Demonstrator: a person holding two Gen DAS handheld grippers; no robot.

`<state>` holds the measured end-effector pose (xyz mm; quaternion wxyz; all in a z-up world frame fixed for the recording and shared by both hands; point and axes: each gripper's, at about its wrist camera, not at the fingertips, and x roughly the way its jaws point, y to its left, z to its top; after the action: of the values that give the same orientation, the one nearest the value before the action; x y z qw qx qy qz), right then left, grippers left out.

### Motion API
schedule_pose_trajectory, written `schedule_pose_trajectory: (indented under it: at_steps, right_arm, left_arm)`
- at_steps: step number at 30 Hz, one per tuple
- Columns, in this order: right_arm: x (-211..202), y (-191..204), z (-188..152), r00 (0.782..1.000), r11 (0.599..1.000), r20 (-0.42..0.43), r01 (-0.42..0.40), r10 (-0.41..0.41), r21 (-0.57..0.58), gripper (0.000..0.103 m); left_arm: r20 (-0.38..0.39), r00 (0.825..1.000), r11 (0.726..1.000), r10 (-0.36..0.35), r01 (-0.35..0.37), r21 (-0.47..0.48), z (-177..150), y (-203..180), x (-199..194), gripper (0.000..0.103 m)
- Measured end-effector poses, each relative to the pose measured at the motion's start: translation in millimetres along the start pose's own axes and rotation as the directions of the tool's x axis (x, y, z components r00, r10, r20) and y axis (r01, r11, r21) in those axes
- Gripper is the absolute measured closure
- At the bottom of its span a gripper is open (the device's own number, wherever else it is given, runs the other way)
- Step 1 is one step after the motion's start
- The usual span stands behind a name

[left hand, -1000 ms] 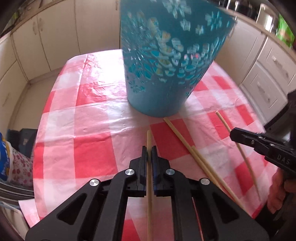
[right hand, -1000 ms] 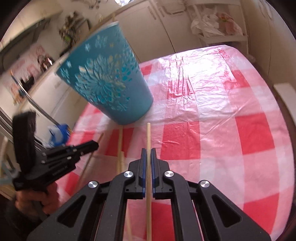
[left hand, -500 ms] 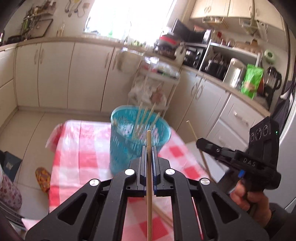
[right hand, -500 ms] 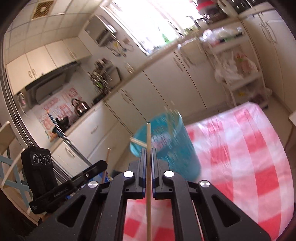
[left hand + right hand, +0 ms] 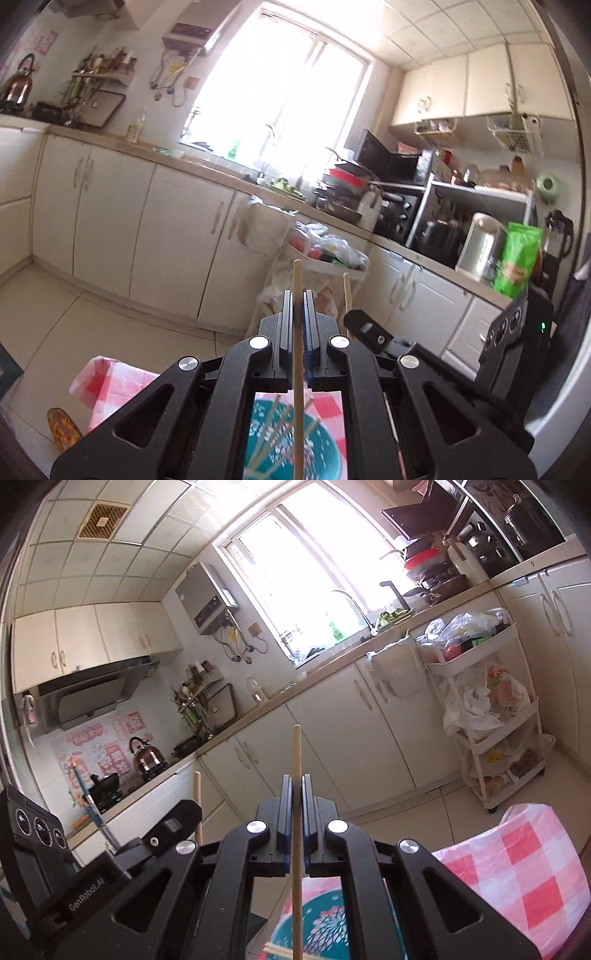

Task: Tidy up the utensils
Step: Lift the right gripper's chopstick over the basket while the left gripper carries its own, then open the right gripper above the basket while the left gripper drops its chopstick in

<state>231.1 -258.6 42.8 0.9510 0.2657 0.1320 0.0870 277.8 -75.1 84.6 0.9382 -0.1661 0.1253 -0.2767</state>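
My left gripper [image 5: 297, 295] is shut on a wooden chopstick [image 5: 296, 273] that stands up between its pads, high above the table. Below it, between the gripper's arms, I see the teal patterned cup [image 5: 288, 446] with several chopsticks in it. My right gripper [image 5: 295, 779] is shut on a second chopstick [image 5: 295, 749], also raised over the teal cup [image 5: 321, 923]. The two grippers are close side by side: the right gripper [image 5: 364, 326] shows in the left wrist view, and the left gripper [image 5: 181, 821] shows in the right wrist view.
The red-and-white checked tablecloth [image 5: 535, 867] lies below, its far corner [image 5: 107, 384] hanging over the tiled floor. A white trolley [image 5: 495, 738] with bags stands by the cream cabinets [image 5: 110, 221]. A slipper [image 5: 62, 428] is on the floor.
Both grippers rose from the table, each with its chopstick, and tilted up from looking down to nearly level. The cup has dropped to the bottom of both views.
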Motion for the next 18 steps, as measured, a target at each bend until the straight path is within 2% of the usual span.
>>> schedule_pose_trajectory:
  at_steps: [8,14,18]
  right_arm:
    - [31,-16,-24,0.995,0.997,-0.081,0.048,-0.054,-0.068,0.097]
    - [31,-16,-31,0.993,0.991,-0.086,0.067,-0.077,-0.114,0.097]
    - [32,-21,-38,0.988,0.990,-0.123,0.080,-0.094,-0.117,0.097]
  left_arm:
    - [0.025,0.997,0.994,0.069,-0.067,-0.089,-21,28,28,0.098]
    - [-0.010,0.995,0.993,0.100,-0.101,-0.054,-37,30,39,0.098]
    - [-0.036,0.994,0.994,0.101,-0.102,-0.045,-43,31,41,0.098]
